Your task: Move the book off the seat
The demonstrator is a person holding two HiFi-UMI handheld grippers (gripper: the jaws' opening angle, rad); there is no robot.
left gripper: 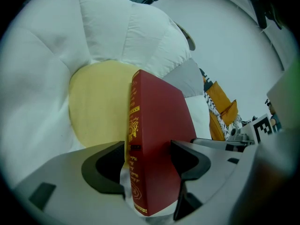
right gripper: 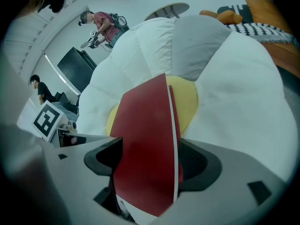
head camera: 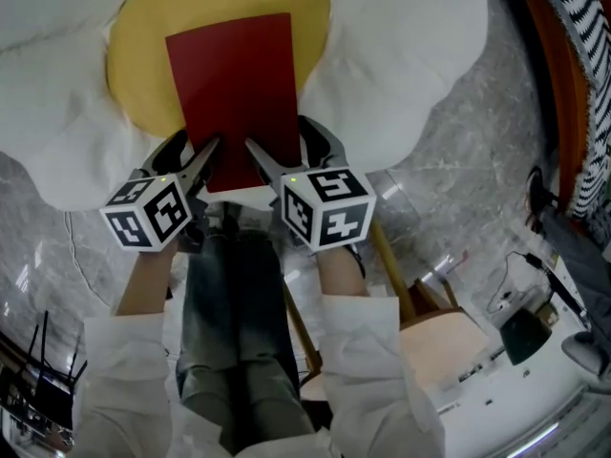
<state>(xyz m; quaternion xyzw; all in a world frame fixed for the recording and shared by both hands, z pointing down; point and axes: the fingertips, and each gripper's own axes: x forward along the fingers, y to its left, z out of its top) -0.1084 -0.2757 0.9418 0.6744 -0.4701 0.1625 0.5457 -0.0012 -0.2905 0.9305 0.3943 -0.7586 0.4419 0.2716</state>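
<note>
Book (head camera: 237, 89) lay on the seat's (head camera: 401, 55) yellow centre, with left tongs (head camera: 188, 157) and right tongs (head camera: 286, 153) both wide, straddling its near edge unclamped, apparently placed to pinch and lift.

Red book (head camera: 234, 89), gold spine lettering (left gripper: 133, 125), white seat (head camera: 401, 55) with yellow centre, grey-veined floor (head camera: 458, 170)

One red book (head camera: 239, 89). One seat (head camera: 401, 55), with a single yellow centre and white lobes around it. Two tools: the left tool (head camera: 191, 156) at seven o'clock of the book, the right tool (head camera: 291, 151) at five o'clock. Two marker cubes (head camera: 148, 216), one per tool. One wooden chair (head camera: 434, 337). In the right gripper view, two bystanders: a person in red (right gripper: 105, 28) at eleven o'clock and a person in black (right gripper: 41, 89) at nine o'clock.
</note>
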